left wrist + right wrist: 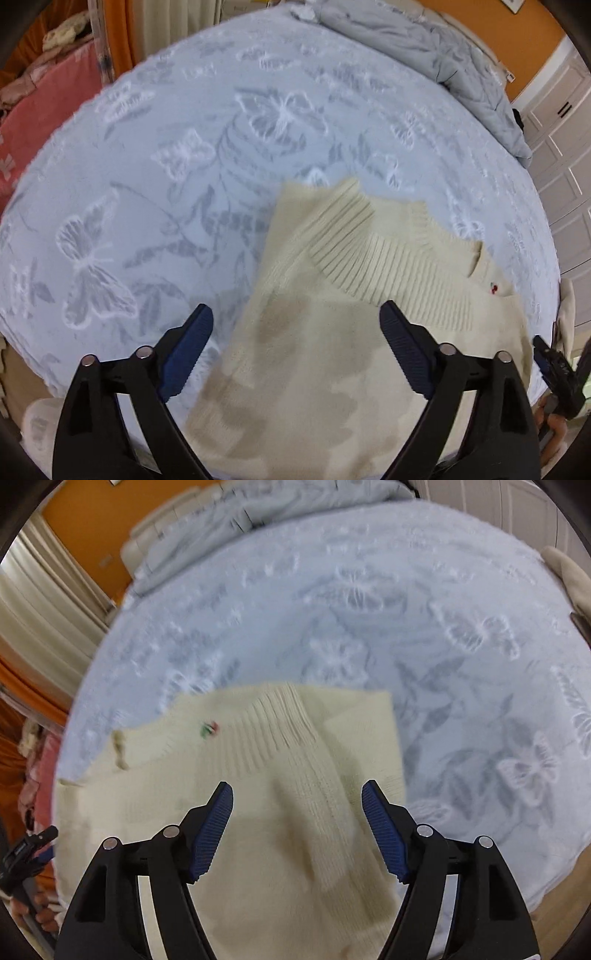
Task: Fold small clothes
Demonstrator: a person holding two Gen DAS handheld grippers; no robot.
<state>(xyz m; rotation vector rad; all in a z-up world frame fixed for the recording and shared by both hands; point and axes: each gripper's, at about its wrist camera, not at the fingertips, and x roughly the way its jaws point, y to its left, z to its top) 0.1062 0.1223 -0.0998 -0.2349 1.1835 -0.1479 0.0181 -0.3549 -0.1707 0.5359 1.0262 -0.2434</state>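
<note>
A cream knit sweater (325, 332) lies on the pale blue butterfly-patterned bedspread (184, 155), near its front edge, with a ribbed sleeve (369, 254) folded across the body and a small red cherry motif (492, 288) near the neckline. The left gripper (295, 317) hovers above the sweater, its blue-padded jaws spread wide and holding nothing. The right gripper (297, 794) likewise hangs over the folded sleeve with jaws apart, empty. A rumpled grey duvet (424, 40) is heaped at the far end of the bed.

Butterfly-patterned bedspread (184, 166), crumpled grey quilt (424, 40), perhaps pink blanket (44, 107).
</note>
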